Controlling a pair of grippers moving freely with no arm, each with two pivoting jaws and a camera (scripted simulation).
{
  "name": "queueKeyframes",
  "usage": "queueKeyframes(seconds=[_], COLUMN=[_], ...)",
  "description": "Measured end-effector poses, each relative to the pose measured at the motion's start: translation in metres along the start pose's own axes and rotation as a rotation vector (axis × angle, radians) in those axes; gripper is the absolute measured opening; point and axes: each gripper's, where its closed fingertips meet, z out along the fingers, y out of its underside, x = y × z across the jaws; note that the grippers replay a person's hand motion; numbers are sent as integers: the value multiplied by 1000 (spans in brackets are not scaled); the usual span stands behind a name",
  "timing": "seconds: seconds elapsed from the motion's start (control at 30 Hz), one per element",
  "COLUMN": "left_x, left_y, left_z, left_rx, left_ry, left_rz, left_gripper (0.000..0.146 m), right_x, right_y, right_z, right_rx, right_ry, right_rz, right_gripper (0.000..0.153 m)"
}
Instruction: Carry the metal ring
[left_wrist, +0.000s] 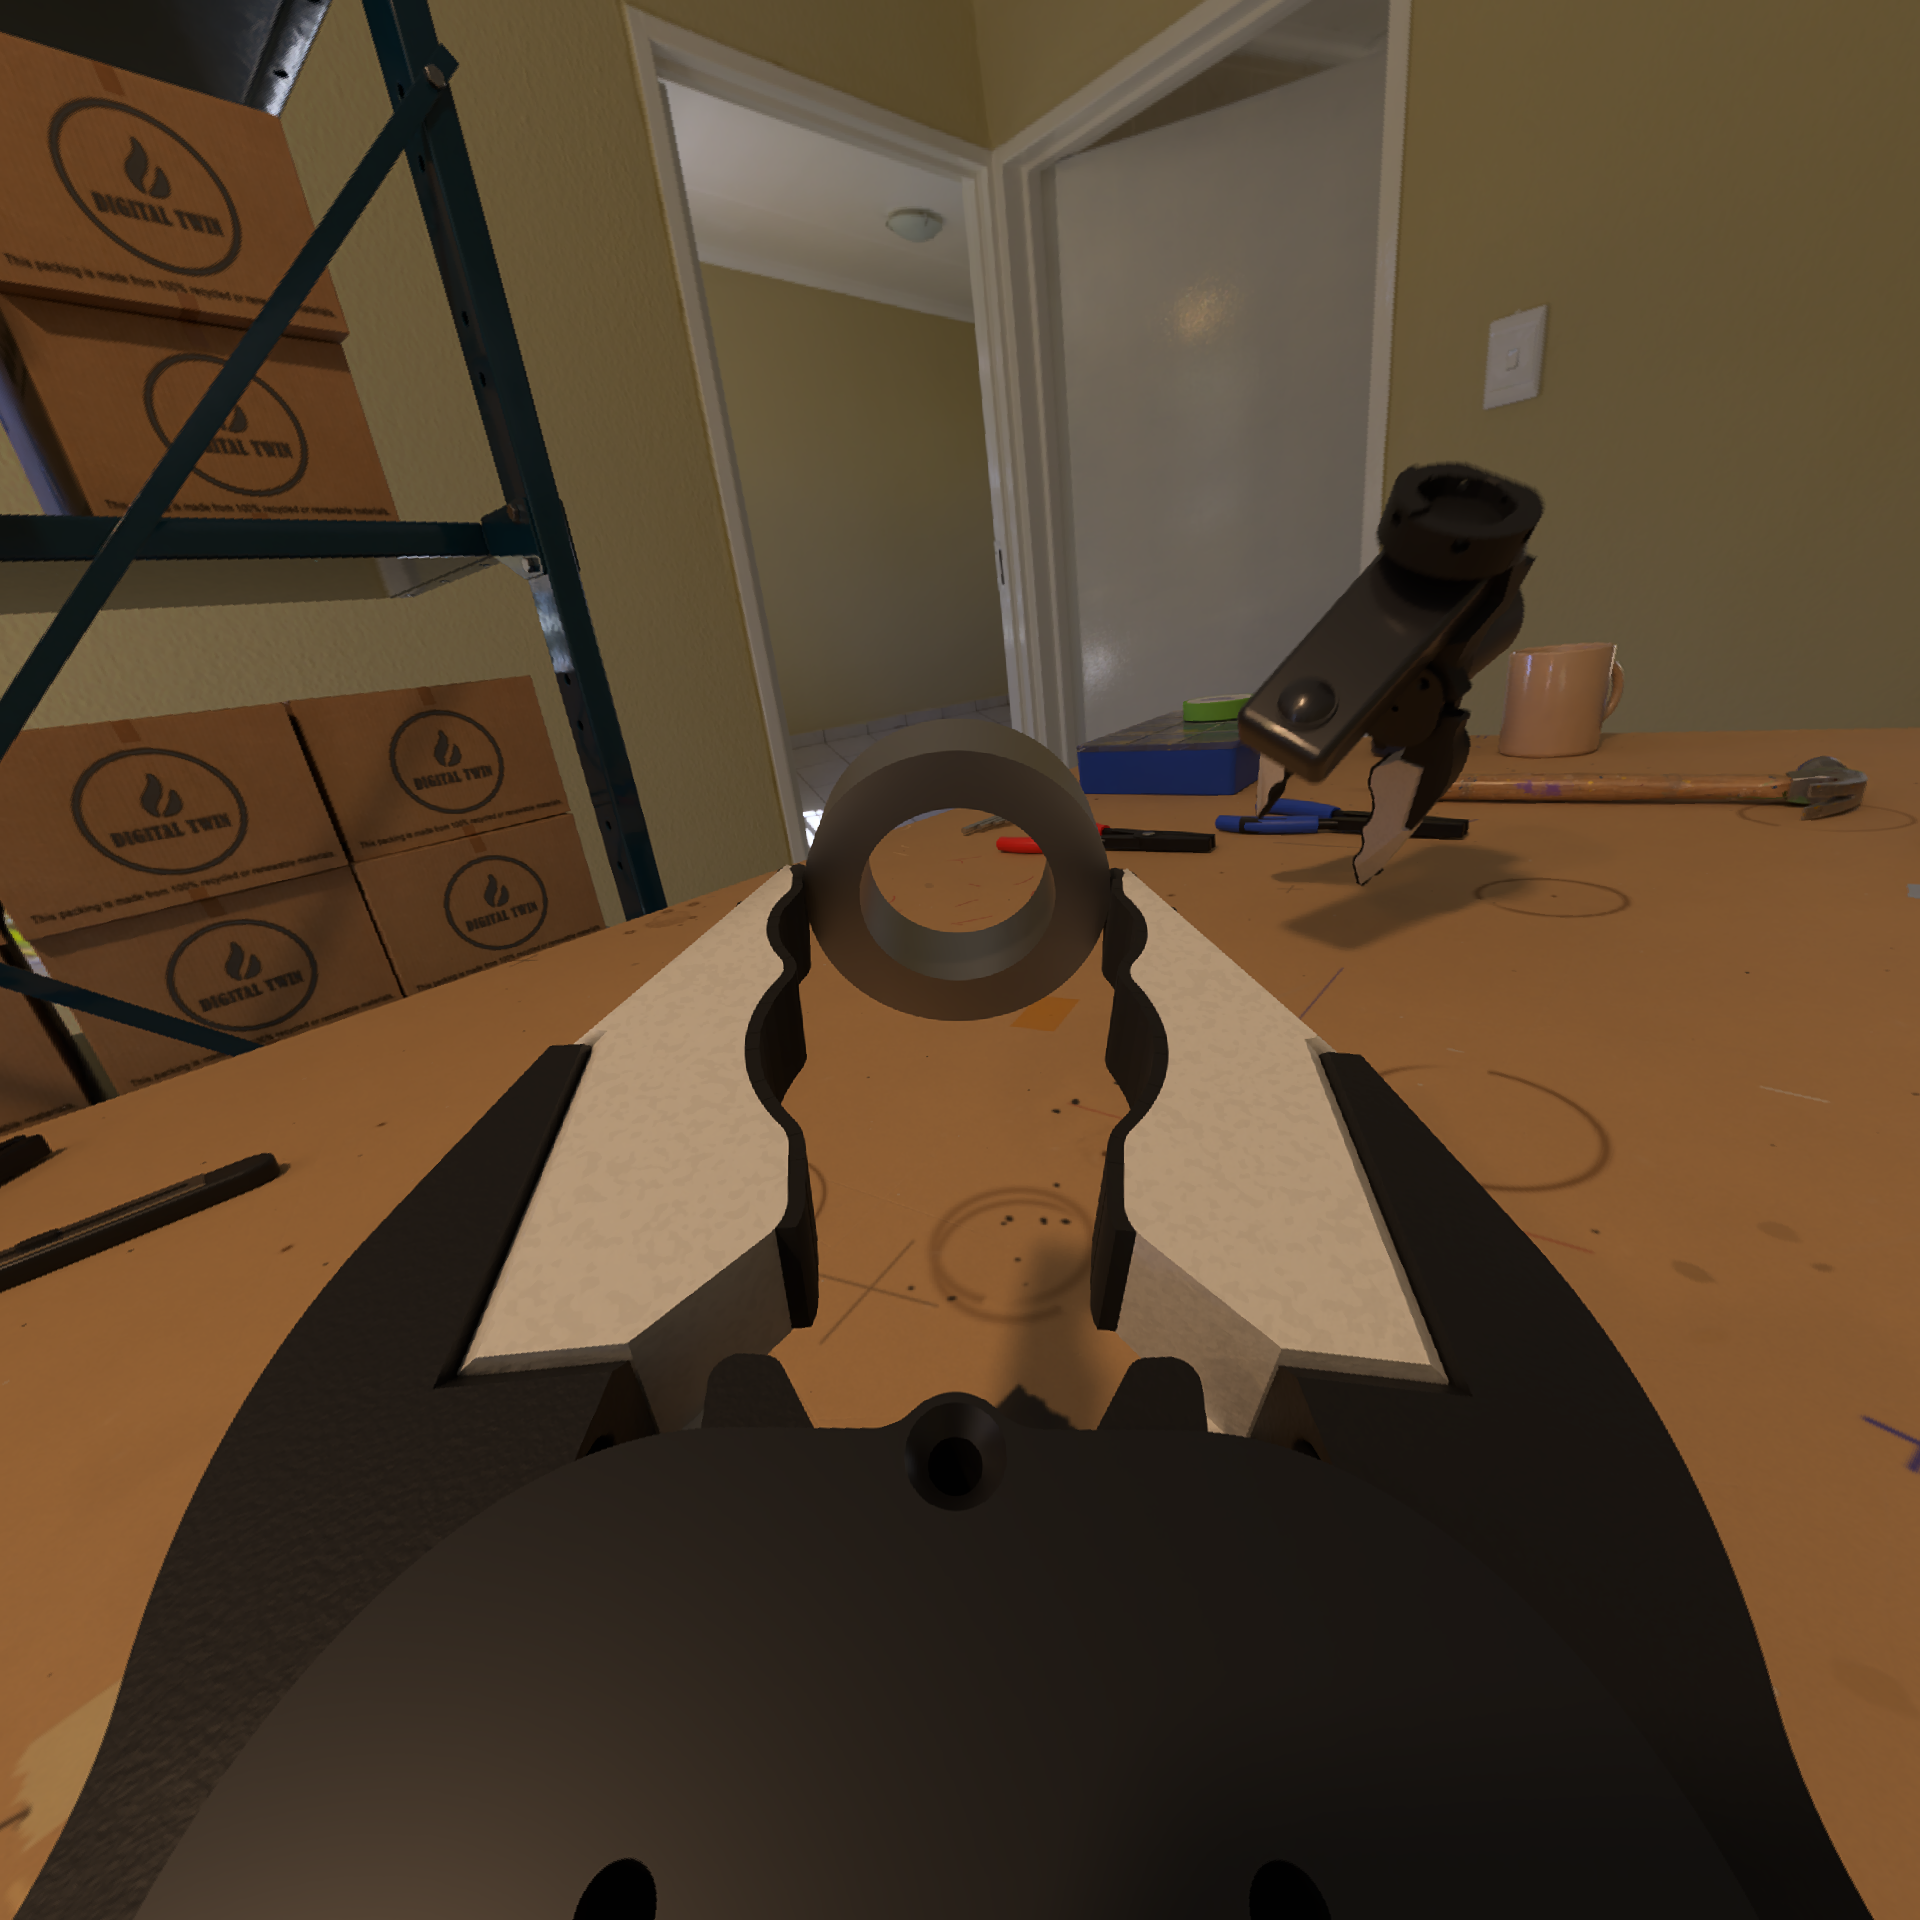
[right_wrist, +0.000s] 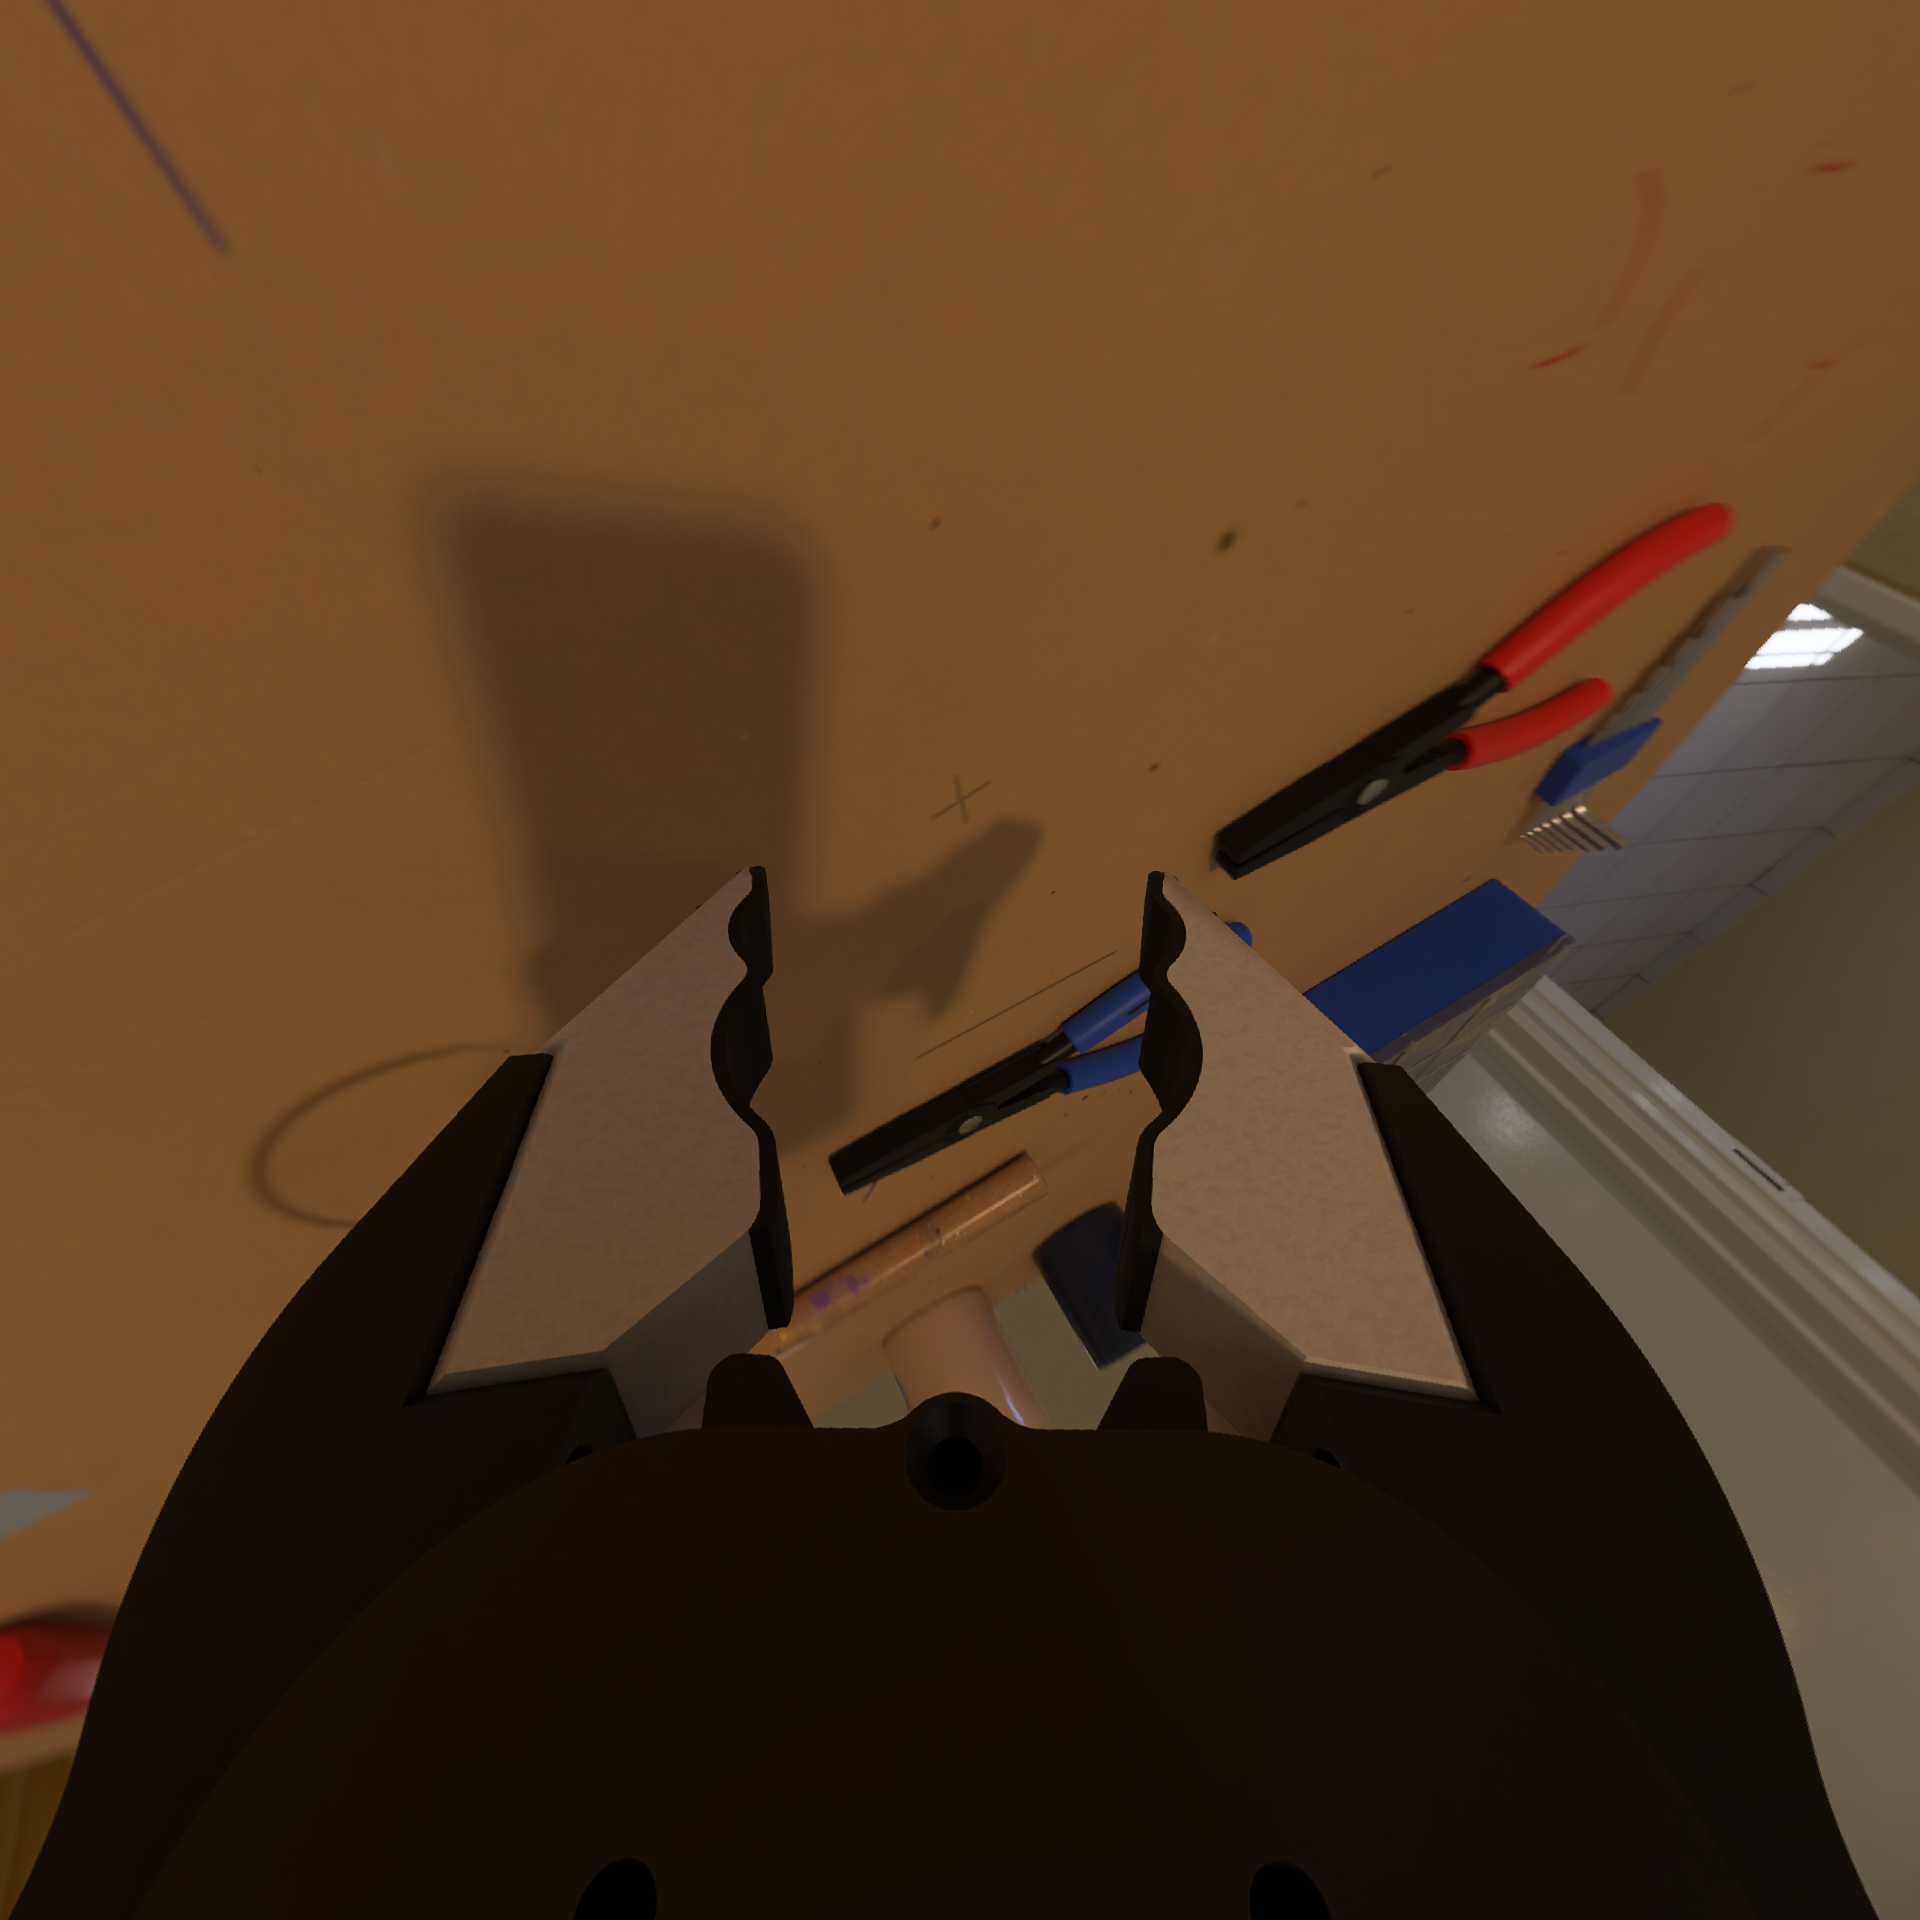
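A grey metal ring (left_wrist: 831, 914) is clamped between the tips of my left gripper (left_wrist: 956, 894) and held above the brown workbench (left_wrist: 1455, 1299), its hole facing the camera. The left jaws press on its two sides. My right gripper also shows in the left wrist view (left_wrist: 1325, 821), hovering over the bench to the right, tips down. In the right wrist view my right gripper (right_wrist: 956, 883) is open and empty, looking down at the bench (right_wrist: 727, 312). The ring is not in the right wrist view.
Red-handled pliers (right_wrist: 1475, 707), blue-handled pliers (right_wrist: 1039, 1081), a hammer (left_wrist: 1662, 788), a tan mug (left_wrist: 1553, 698), a blue box (left_wrist: 1164, 767) and a green tape roll (left_wrist: 1216, 707) lie at the bench's far side. A shelf rack with cardboard boxes (left_wrist: 187, 831) stands left. A black knife (left_wrist: 135, 1216) lies near left.
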Motion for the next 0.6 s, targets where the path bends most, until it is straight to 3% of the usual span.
queueKeyframes(seconds=[0.13, 0.33, 0.43, 0.53, 0.6], left_x=[0, -5, -9, -11, -12], left_y=[1, 3, 7, 10, 12], left_z=[0, 0, 0, 0, 0], left_rx=[-3, -16, -28, -41, -51], left_ry=[-3, -20, -38, -47, -54], left_rz=[5, -4, -16, -11, -4], left_gripper=[57, 57, 57, 57, 57], right_x=[22, 54, 29, -10, -27], right_y=[-17, -53, -96, -138, -159], right_z=[-40, -170, -245, -300, -312], right_rx=[218, 772, 1220, 1634, 1816], right_ry=[117, 361, 223, 26, 4], right_rz=[208, 846, 1065, 1091, 1100], right_gripper=[74, 66, 60, 59, 59])
